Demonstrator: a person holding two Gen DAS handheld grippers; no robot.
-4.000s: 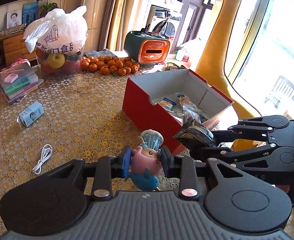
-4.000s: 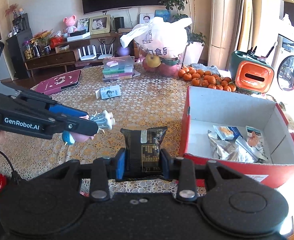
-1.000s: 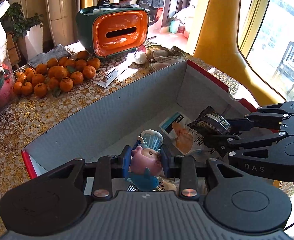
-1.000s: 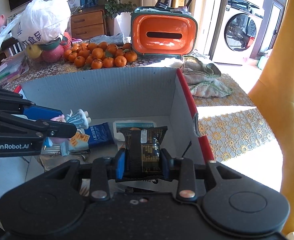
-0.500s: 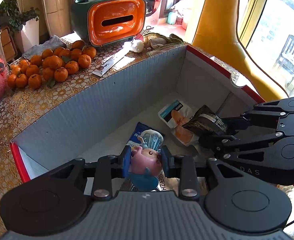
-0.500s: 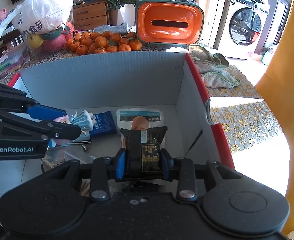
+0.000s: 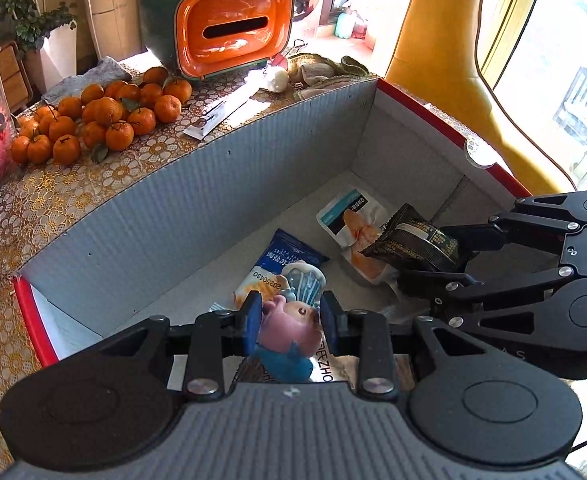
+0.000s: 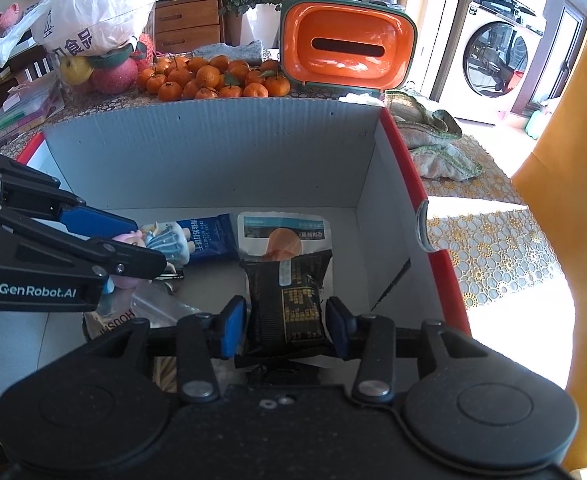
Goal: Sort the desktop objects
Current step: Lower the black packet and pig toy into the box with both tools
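Hanging inside the red box [image 7: 449,128], both claws sit over its floor, and the move ahead turns on what lies straight beneath each load.

On the left, the left gripper [image 7: 289,322] has its blue pads pressed against the sides of a small toy figure [image 7: 289,320], pink-bodied with a pale blue fan-shaped top. The figure stands roughly upright between the pads, its top pointing away toward the far grey wall. Directly below and just ahead of it lies a blue snack packet [image 7: 281,264], its long axis running toward the far wall, with clear wrappers nearer the front edge of the box.

On the right, the right gripper [image 8: 285,322] appears to pinch a black snack pouch [image 8: 287,300] by its lower half, though a thin gap may show at each pad, so a firm grip is my judgement. The pouch's long axis points straight ahead. Its upper end overlaps a white packet with an orange picture [image 8: 283,234] lying flat near the far right corner.

Each hand is nearest its own item, so each release is probably a straight drop; the two claws are close side by side.
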